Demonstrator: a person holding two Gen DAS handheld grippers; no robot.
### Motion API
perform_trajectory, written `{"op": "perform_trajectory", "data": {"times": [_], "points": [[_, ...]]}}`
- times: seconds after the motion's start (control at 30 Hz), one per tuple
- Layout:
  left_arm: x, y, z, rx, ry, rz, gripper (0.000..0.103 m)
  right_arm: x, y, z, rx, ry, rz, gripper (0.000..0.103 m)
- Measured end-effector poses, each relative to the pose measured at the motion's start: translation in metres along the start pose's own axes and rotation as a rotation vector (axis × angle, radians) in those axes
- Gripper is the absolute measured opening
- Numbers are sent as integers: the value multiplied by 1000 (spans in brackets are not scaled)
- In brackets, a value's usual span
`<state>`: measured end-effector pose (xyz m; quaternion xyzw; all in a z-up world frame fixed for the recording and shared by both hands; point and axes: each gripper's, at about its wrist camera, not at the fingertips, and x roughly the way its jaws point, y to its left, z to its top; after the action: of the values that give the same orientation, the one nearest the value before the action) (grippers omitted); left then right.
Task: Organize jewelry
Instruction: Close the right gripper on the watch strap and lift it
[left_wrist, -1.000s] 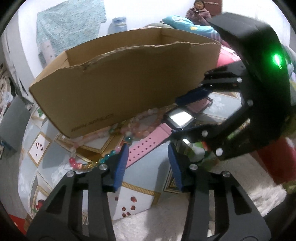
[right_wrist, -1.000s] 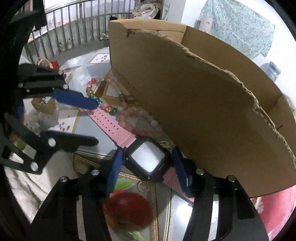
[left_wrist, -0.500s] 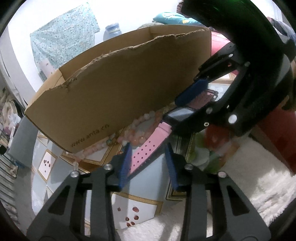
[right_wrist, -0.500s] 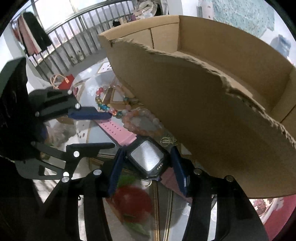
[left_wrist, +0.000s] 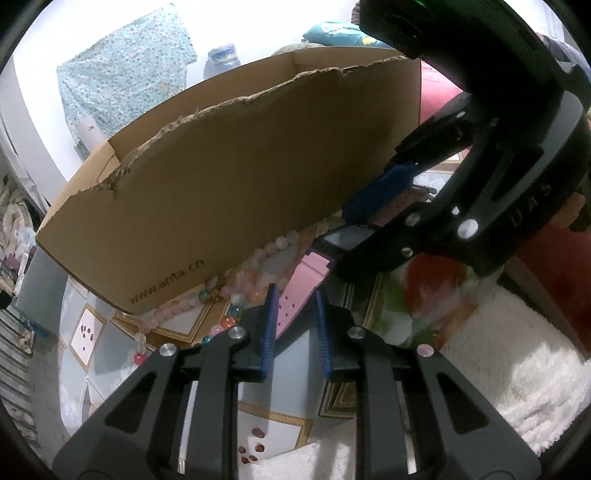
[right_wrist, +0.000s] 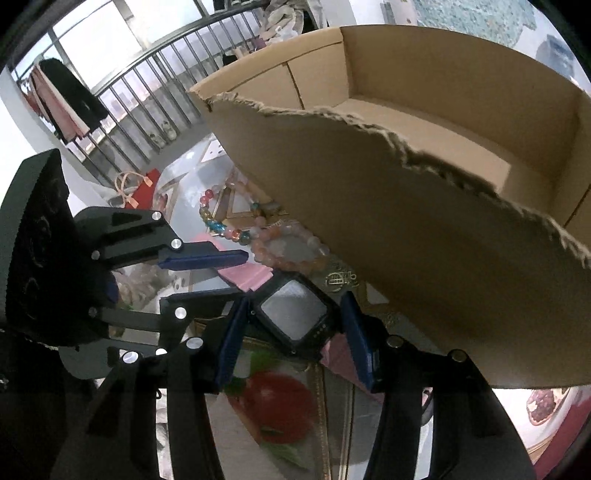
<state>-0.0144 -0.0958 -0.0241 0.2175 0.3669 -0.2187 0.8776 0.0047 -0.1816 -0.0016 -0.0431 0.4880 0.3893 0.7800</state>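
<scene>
Right wrist view gives me the torn-edged cardboard box (right_wrist: 424, 258) filling the far side, its open inside bare as far as I can see. It stands on a patterned cloth (left_wrist: 92, 369) over the worktop. My right tool (right_wrist: 291, 328) is clamped on the black case of the pink-strapped watch (right_wrist: 295, 314), one blue pad against each side. My left tool (left_wrist: 293, 314) has just been closing, with the free end of the pink strap (left_wrist: 295, 299) between its pads; I cannot tell whether they press on it yet. Just beside the watch, against the foot of the box, lie a peach bead bracelet (right_wrist: 291, 251) and a multicoloured bead bracelet (right_wrist: 218, 221).
</scene>
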Motion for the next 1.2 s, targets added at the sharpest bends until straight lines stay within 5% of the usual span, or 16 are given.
{"op": "perform_trajectory", "data": {"times": [0.3, 0.67, 1.2], "points": [[-1, 8, 1, -44, 34, -60, 8, -12, 4, -6, 10, -55, -41, 51], [-1, 23, 3, -78, 53, -147, 6, -38, 19, -34, -22, -128, -293, 50], [1, 18, 5, -29, 39, -113, 6, -7, 51, -52, -298, -76, -711, 9]]}}
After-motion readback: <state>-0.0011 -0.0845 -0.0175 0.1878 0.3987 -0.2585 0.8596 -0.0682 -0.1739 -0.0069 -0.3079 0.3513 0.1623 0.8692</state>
